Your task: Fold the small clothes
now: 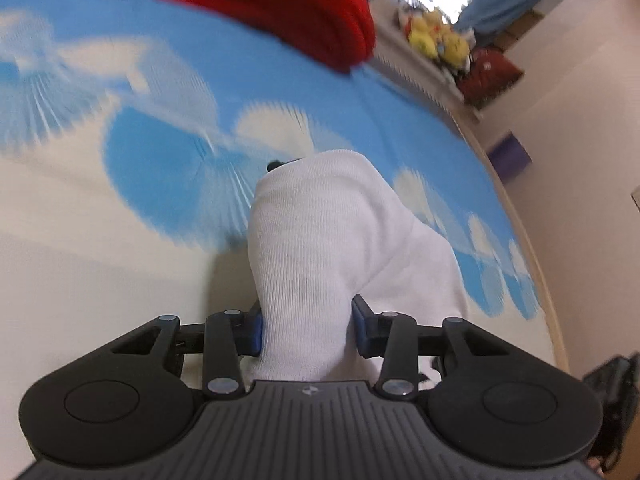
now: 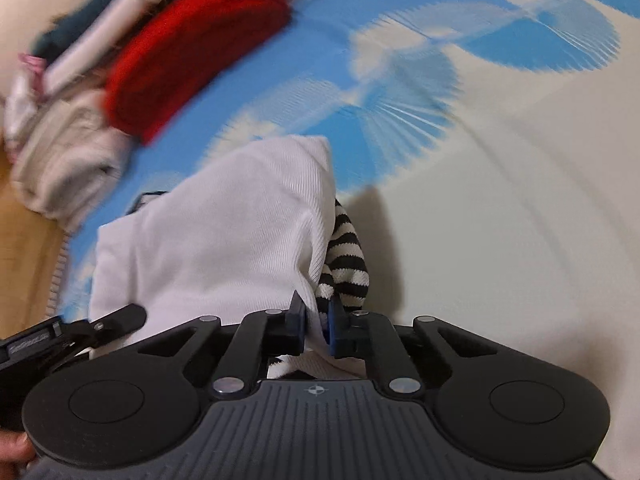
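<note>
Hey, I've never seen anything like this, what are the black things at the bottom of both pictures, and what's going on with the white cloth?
Those are hand-held grippers, one in each of a person's hands, each with its own camera looking along its two fingers. The left gripper has a white garment bunched between its fingers. The right gripper pinches the same white garment at an edge, beside a black-and-white striped piece. Both work over a blue-and-white cloud-patterned sheet. A red garment lies further back, next to a pile of other clothes.

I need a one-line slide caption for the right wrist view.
Right tool pinches white garment edge beside striped fabric.
</note>
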Tool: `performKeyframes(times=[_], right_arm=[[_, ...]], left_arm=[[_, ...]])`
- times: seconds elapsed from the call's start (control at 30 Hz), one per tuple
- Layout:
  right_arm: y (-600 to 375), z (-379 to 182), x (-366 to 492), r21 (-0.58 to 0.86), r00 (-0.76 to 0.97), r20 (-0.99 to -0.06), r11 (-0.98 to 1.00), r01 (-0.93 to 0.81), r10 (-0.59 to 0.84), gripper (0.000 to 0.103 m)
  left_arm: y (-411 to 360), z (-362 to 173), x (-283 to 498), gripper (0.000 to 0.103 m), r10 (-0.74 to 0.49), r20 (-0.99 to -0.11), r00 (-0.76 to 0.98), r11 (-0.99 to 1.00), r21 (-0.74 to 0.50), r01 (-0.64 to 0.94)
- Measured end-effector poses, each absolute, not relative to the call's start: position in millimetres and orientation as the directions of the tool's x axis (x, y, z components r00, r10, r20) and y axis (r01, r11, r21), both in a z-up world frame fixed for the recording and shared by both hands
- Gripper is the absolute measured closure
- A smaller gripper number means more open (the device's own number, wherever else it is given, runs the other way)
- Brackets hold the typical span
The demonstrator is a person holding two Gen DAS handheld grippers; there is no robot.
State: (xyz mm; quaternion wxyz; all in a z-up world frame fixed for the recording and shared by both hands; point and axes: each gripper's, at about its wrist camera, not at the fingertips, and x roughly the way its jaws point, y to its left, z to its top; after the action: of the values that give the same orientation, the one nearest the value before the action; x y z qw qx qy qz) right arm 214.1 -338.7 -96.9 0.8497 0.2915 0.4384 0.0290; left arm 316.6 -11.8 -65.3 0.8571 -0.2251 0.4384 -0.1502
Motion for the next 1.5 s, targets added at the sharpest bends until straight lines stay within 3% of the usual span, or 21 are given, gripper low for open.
performKeyframes(times=[0.07,0.13,0.2,0.3,0.4,0.53,0.63,0.77,0.8,0.9,1.03,1.13,1.23,1.4,1.47,1.5], right_arm=[[-320,-89,221,0.555,0.650,-0.680,0.818,0.153,0.340,0.094],[-300,-82,231,0.566,0.673,-0.646,0.818,0.106,0.360,0.095],[-286,-78,243,0.566,0.689,-0.626,0.821,0.079,0.365,0.095],[-272,-83,261,0.503,0.667,-0.670,0.860,0.083,0.327,0.095],[-267,-98,276,0.395,0.610,-0.757,0.908,0.138,0.236,0.096],[-266,-109,284,0.365,0.560,-0.804,0.910,0.197,0.202,0.095],[-264,-108,280,0.399,0.557,-0.795,0.898,0.185,0.238,0.093],[-263,-101,270,0.428,0.560,-0.789,0.879,0.209,0.251,0.085],[-261,-98,267,0.430,0.555,-0.790,0.881,0.200,0.259,0.084],[-252,-95,260,0.357,0.533,-0.814,0.922,0.148,0.230,0.077],[-255,-122,248,0.248,0.363,-0.916,0.951,0.185,0.168,0.074],[-268,-120,236,0.186,0.337,-0.936,0.954,0.236,0.099,0.074],[-276,-90,217,0.125,0.442,-0.897,0.963,0.237,0.008,0.074],[-275,-29,164,0.142,0.648,-0.762,0.980,0.137,0.020,0.070],[-270,-5,130,0.141,0.735,-0.678,0.985,0.102,0.021,0.052],[-269,4,120,0.150,0.758,-0.651,0.984,0.100,0.022,0.048]], left_arm=[[12,-56,323,0.052,-0.433,-0.668,0.605,0.860,-0.507,0.057],[33,-51,326,0.039,-0.397,-0.666,0.631,0.871,-0.490,0.032],[48,-45,323,0.039,-0.337,-0.659,0.673,0.891,-0.455,0.000],[57,-42,320,0.036,-0.404,-0.655,0.638,0.877,-0.475,0.068],[52,-61,321,0.036,-0.425,-0.751,0.505,0.894,-0.435,0.106],[42,-96,321,0.032,-0.313,-0.853,0.417,0.949,-0.270,0.161],[51,-88,313,0.040,-0.329,-0.838,0.435,0.944,-0.303,0.130],[45,-66,292,0.041,-0.405,-0.798,0.446,0.912,-0.321,0.254],[41,-67,288,0.040,-0.416,-0.807,0.419,0.904,-0.321,0.281],[32,-94,282,0.024,-0.284,-0.883,0.373,0.938,-0.176,0.297],[38,-86,271,0.024,-0.282,-0.859,0.427,0.951,-0.191,0.243],[33,-59,247,0.020,-0.173,-0.820,0.545,0.973,-0.057,0.222],[30,-40,227,0.014,-0.153,-0.795,0.587,0.976,-0.029,0.216],[22,3,179,0.014,-0.141,-0.721,0.678,0.980,-0.005,0.198],[13,20,144,0.014,-0.161,-0.674,0.721,0.977,-0.003,0.215],[8,23,132,0.014,-0.186,-0.663,0.725,0.971,-0.012,0.238]])
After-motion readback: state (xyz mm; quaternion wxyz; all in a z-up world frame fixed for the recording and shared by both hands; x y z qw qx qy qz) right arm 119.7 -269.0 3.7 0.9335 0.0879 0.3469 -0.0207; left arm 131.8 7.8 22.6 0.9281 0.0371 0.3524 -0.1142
